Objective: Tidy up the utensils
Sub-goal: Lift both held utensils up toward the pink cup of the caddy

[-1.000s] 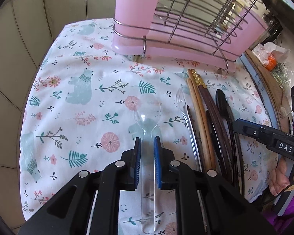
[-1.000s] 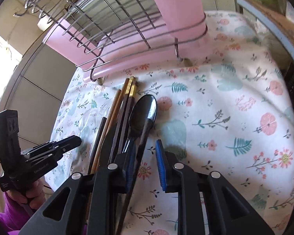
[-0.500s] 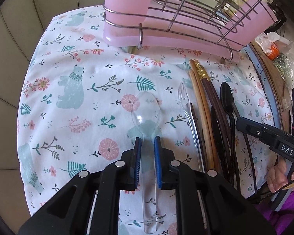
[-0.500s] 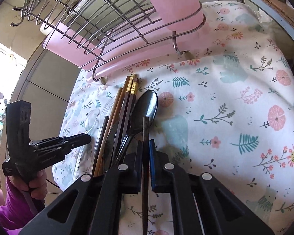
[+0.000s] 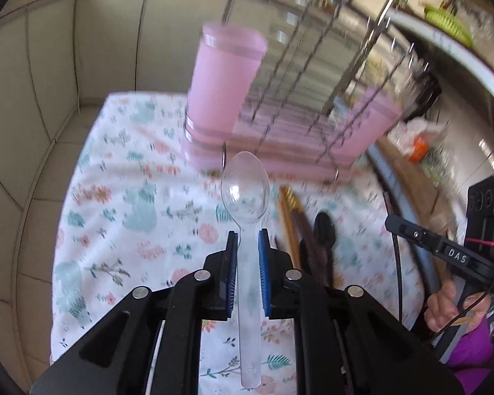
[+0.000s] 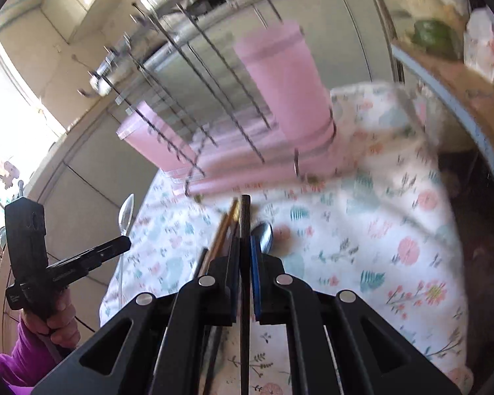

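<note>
My left gripper (image 5: 248,235) is shut on a clear plastic spoon (image 5: 245,191), lifted above the floral cloth with its bowl pointing at the pink utensil cup (image 5: 225,79) on the wire rack. My right gripper (image 6: 245,242) is shut on a thin dark chopstick (image 6: 245,217) raised off the cloth. Wooden chopsticks (image 5: 288,217) and a black spoon (image 5: 326,228) still lie on the cloth. In the right wrist view the cup (image 6: 286,79) stands at the rack's right end, and the clear spoon (image 6: 126,214) shows at left.
A wire dish rack (image 5: 329,75) with a pink drip tray (image 5: 280,151) stands at the back of the floral cloth (image 5: 122,230). Tiled wall lies left. A wooden board and bags (image 5: 418,144) sit at the right.
Both grippers have risen off the cloth. The left has lifted the clear spoon; the right has lifted the dark chopstick. The rack and cup now sit lower in view.
</note>
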`<state>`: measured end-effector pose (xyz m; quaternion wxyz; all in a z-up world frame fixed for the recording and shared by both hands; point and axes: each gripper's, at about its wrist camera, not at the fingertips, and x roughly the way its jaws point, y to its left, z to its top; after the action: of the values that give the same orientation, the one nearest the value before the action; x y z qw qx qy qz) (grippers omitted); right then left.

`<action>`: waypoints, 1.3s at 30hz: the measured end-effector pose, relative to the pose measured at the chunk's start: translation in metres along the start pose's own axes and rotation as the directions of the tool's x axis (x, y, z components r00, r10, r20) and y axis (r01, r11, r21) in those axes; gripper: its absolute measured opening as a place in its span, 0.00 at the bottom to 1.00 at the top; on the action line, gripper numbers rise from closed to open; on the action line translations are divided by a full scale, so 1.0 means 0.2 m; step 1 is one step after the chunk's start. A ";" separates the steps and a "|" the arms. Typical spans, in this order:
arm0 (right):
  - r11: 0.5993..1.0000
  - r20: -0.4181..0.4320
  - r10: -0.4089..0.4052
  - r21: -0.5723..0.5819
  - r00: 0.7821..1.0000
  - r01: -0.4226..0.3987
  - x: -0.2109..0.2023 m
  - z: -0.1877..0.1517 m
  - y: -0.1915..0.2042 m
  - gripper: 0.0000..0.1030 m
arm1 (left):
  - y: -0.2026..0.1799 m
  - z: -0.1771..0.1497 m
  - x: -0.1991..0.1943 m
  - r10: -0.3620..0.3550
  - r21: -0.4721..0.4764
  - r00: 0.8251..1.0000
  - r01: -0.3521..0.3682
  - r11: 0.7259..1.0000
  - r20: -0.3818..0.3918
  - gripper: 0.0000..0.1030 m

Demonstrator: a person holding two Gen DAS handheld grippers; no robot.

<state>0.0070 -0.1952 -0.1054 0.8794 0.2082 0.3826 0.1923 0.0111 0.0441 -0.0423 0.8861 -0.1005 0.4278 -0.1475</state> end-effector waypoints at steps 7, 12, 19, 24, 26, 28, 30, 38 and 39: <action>0.997 0.265 0.012 -0.082 0.964 0.010 -0.32 0.24 0.10 0.06 | -0.06 0.21 -0.30 -0.015 0.006 0.957 0.014 1.000 0.291 0.12; 0.995 0.429 0.033 -0.102 0.903 0.013 -0.45 0.42 0.16 0.06 | -0.10 0.37 -0.44 -0.019 0.005 0.893 0.019 1.000 0.450 0.12; 0.991 0.558 0.045 -0.127 0.829 0.032 -0.50 0.63 0.18 0.06 | -0.11 0.57 -0.43 -0.005 -0.035 0.844 0.028 0.999 0.536 0.11; 0.987 0.605 0.030 -0.146 0.796 0.073 -0.45 0.75 0.20 0.06 | -0.10 0.68 -0.39 0.013 -0.042 0.799 0.015 0.999 0.601 0.11; 0.984 0.620 0.023 -0.152 0.784 0.091 -0.41 0.81 0.20 0.06 | -0.11 0.72 -0.38 0.027 -0.041 0.771 -0.001 0.999 0.637 0.11; 0.982 0.632 0.021 -0.159 0.775 0.103 -0.37 0.83 0.19 0.06 | -0.12 0.75 -0.35 0.044 -0.039 0.746 -0.024 0.999 0.665 0.11; 0.978 0.650 0.012 -0.168 0.760 0.128 -0.32 0.87 0.18 0.06 | -0.12 0.78 -0.30 0.063 -0.035 0.728 -0.053 0.998 0.683 0.12; 0.959 0.692 -0.026 -0.186 0.722 0.212 -0.15 0.92 0.14 0.06 | -0.11 0.83 -0.07 0.123 -0.030 0.707 -0.142 0.989 0.696 0.12; 0.958 0.691 -0.029 -0.186 0.722 0.217 -0.14 0.92 0.14 0.06 | -0.10 0.83 -0.04 0.131 -0.031 0.706 -0.153 0.988 0.696 0.12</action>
<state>0.1229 -0.2260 0.0399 0.9880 0.1240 0.0187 0.0905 0.1340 0.0359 0.0709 0.9918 -0.1022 0.0680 -0.0365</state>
